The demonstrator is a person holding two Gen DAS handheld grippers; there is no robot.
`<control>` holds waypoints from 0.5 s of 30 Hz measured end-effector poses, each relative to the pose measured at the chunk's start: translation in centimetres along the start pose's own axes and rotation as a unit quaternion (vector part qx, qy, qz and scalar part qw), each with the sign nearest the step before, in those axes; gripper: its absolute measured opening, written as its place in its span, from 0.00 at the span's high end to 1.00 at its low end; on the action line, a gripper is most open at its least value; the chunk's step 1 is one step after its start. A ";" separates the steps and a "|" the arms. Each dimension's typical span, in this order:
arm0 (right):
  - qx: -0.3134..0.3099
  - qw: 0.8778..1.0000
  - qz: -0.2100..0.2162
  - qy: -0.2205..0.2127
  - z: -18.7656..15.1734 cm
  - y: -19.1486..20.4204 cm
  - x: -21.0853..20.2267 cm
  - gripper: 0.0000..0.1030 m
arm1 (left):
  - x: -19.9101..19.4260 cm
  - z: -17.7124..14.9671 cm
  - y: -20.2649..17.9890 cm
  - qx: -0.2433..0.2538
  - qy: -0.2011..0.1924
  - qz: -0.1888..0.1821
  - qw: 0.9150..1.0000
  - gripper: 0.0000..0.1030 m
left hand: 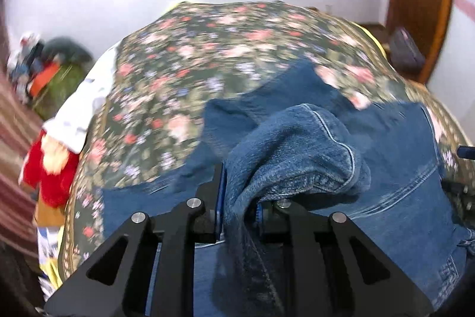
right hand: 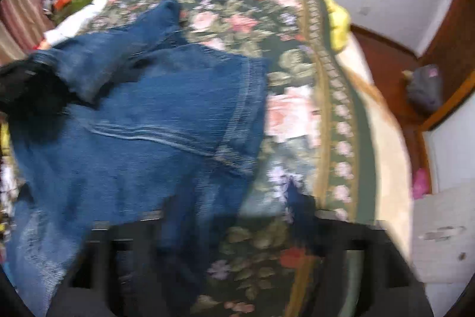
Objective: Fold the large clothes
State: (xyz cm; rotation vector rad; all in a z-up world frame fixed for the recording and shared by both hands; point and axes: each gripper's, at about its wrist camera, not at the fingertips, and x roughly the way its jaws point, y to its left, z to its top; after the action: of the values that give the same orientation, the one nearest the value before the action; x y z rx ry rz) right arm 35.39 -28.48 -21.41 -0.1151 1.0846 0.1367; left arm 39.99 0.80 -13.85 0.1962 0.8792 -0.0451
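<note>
i see one garment, a blue denim jacket (left hand: 394, 168), spread across a floral bedspread (left hand: 190, 55). from the left wrist camera its flat body runs from 9 o'clock to 3 o'clock, and a bunched fold with pale stitched seams rises at centre, toward 6 o'clock. from the right wrist camera the denim jacket (right hand: 166, 115) fills the 8 o'clock side, one sleeve stretching toward 11 o'clock, a stitched seam crossing its middle.
</note>
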 end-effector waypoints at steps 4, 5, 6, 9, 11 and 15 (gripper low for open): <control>0.014 1.000 0.024 0.011 -0.3 -0.6 0.1 0.17 | -0.4 -1.9 5.2 -0.068 0.014 -0.024 0.997 0.77; 0.018 0.999 0.028 0.012 -0.3 -0.7 0.1 0.17 | -0.2 -2.7 6.5 -0.089 0.023 -0.039 0.995 0.69; 0.021 0.999 0.029 0.014 -0.3 -0.7 0.2 0.16 | 0.0 -3.8 7.6 -0.109 0.035 -0.051 0.992 0.64; 0.023 0.999 0.026 0.019 -0.4 -0.4 0.3 0.16 | 0.7 -6.4 9.3 -0.136 0.059 -0.034 0.988 0.63; 0.023 0.999 0.023 0.020 -0.5 -0.3 0.4 0.15 | 1.1 -8.3 10.7 -0.164 0.073 -0.039 0.983 0.58; 0.031 0.999 0.019 0.026 -0.5 -0.3 0.5 0.13 | 2.2 -11.9 13.7 -0.233 0.108 -0.077 0.963 0.58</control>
State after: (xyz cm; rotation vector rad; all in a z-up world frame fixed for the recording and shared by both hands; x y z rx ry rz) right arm 35.21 -28.86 -22.06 -0.0431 1.1423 0.1345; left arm 34.00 16.57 -20.84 -0.3135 1.0959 0.0400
